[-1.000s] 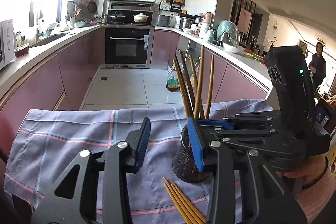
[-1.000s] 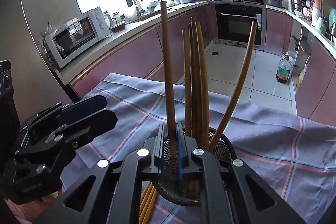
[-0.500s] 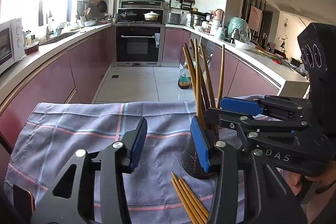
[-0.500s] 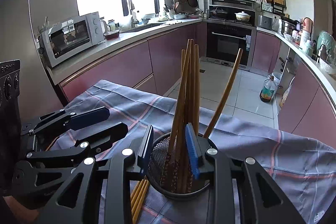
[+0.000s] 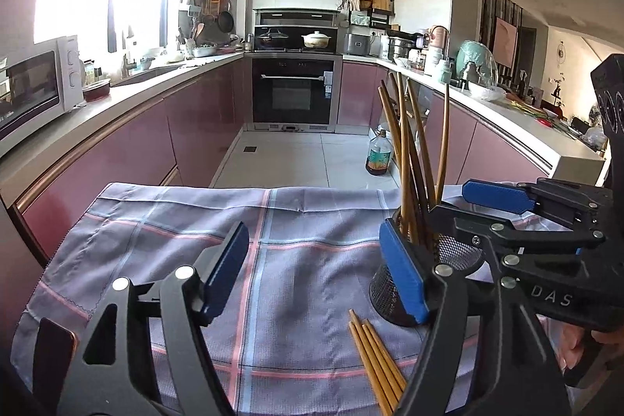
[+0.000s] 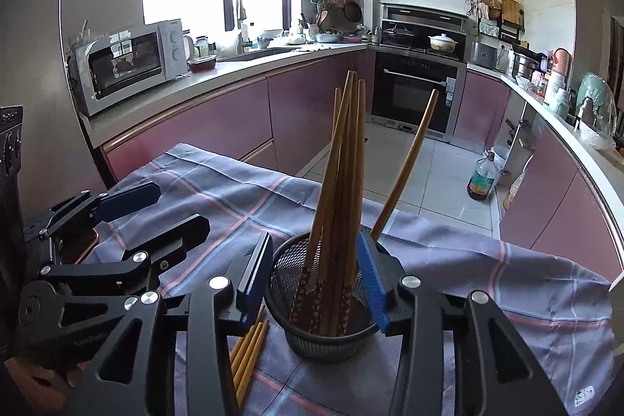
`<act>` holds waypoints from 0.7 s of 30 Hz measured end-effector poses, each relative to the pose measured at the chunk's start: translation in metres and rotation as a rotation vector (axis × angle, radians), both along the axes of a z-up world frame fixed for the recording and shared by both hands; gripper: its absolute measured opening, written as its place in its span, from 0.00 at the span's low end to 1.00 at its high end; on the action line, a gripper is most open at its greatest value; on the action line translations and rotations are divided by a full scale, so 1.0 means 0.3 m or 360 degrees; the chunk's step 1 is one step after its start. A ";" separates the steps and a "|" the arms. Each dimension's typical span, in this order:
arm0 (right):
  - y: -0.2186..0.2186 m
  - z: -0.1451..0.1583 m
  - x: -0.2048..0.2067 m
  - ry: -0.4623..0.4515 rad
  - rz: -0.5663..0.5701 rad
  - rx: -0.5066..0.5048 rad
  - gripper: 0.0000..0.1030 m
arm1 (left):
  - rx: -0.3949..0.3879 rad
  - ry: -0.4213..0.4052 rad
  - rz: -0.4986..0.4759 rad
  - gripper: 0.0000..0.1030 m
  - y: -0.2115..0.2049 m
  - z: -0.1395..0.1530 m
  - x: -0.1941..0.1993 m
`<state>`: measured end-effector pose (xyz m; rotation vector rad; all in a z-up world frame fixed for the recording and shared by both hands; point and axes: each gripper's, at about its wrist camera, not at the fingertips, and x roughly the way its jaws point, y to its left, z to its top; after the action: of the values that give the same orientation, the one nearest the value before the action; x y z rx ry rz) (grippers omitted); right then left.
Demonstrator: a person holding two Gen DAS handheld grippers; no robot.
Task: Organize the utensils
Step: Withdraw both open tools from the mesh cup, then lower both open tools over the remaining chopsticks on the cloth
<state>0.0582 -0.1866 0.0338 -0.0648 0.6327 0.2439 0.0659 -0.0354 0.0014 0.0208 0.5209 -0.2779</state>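
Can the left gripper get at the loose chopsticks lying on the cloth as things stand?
Probably yes: the left gripper is open and the loose chopsticks lie bare on the cloth just beneath it, though the mesh holder and right gripper crowd one side.

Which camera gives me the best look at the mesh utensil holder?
Right wrist: the mesh holder sits centred between the open jaws, rim and interior visible. Left wrist shows it off right, mostly hidden by a jaw and the other gripper.

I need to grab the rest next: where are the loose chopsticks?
The loose chopsticks lie flat on the checked cloth, just left of the mesh holder, below the right gripper's left finger.
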 end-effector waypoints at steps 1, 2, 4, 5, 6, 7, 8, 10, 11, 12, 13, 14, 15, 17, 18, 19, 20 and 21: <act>0.000 -0.002 -0.004 0.0000 0.0000 0.0003 0.42 | 0.0003 -0.0005 0.0011 0.70 0.002 -0.001 -0.005; -0.001 -0.004 -0.009 0.0000 -0.0002 0.0007 0.42 | 0.0006 -0.0009 0.0019 0.71 0.003 -0.002 -0.011; 0.001 -0.007 -0.018 -0.0006 -0.0004 0.0007 0.42 | 0.0006 -0.0006 0.0033 0.74 0.007 -0.006 -0.019; 0.001 -0.010 -0.020 0.0001 -0.0005 0.0008 0.42 | 0.0007 -0.0006 0.0047 0.76 0.011 -0.009 -0.023; 0.001 -0.012 -0.025 -0.0001 -0.0007 0.0011 0.42 | 0.0003 -0.0002 0.0058 0.77 0.016 -0.010 -0.025; 0.005 -0.011 -0.026 -0.0007 -0.0009 0.0011 0.42 | -0.0001 0.0002 0.0067 0.80 0.022 -0.012 -0.030; 0.006 -0.011 -0.034 -0.0015 -0.0011 0.0006 0.42 | 0.0003 0.0006 0.0083 0.83 0.027 -0.014 -0.034; 0.006 -0.011 -0.054 -0.0036 -0.0009 0.0005 0.45 | 0.0022 -0.0003 0.0127 0.88 0.039 -0.020 -0.047; 0.007 -0.010 -0.068 -0.0050 0.0003 0.0002 0.48 | 0.0032 -0.0005 0.0142 0.91 0.044 -0.022 -0.051; 0.010 -0.010 -0.081 -0.0057 0.0023 0.0001 0.50 | 0.0048 -0.0004 0.0166 0.92 0.049 -0.028 -0.058; 0.015 -0.011 -0.088 -0.0059 0.0034 -0.0004 0.51 | 0.0056 0.0000 0.0182 0.92 0.055 -0.033 -0.064; 0.023 -0.015 -0.100 -0.0058 0.0051 -0.0015 0.52 | 0.0060 0.0004 0.0186 0.93 0.060 -0.038 -0.070; 0.032 -0.019 -0.113 -0.0060 0.0073 -0.0026 0.52 | 0.0070 0.0012 0.0196 0.93 0.063 -0.043 -0.077; 0.053 -0.031 -0.144 -0.0074 0.0114 -0.0063 0.52 | 0.0074 0.0030 0.0214 0.95 0.074 -0.054 -0.088; 0.061 -0.036 -0.156 -0.0078 0.0128 -0.0071 0.52 | 0.0073 0.0040 0.0223 0.95 0.079 -0.060 -0.094; 0.069 -0.039 -0.169 -0.0085 0.0144 -0.0072 0.52 | 0.0072 0.0046 0.0228 0.95 0.082 -0.063 -0.100; 0.075 -0.042 -0.181 -0.0086 0.0166 -0.0064 0.55 | 0.0070 0.0051 0.0231 0.95 0.085 -0.067 -0.107; 0.078 -0.045 -0.189 -0.0083 0.0177 -0.0051 0.56 | 0.0071 0.0052 0.0244 0.95 0.089 -0.071 -0.112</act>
<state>0.0015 -0.1633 0.0204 -0.1372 0.5818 0.3383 0.0321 -0.0086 -0.0199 0.0198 0.5581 -0.1167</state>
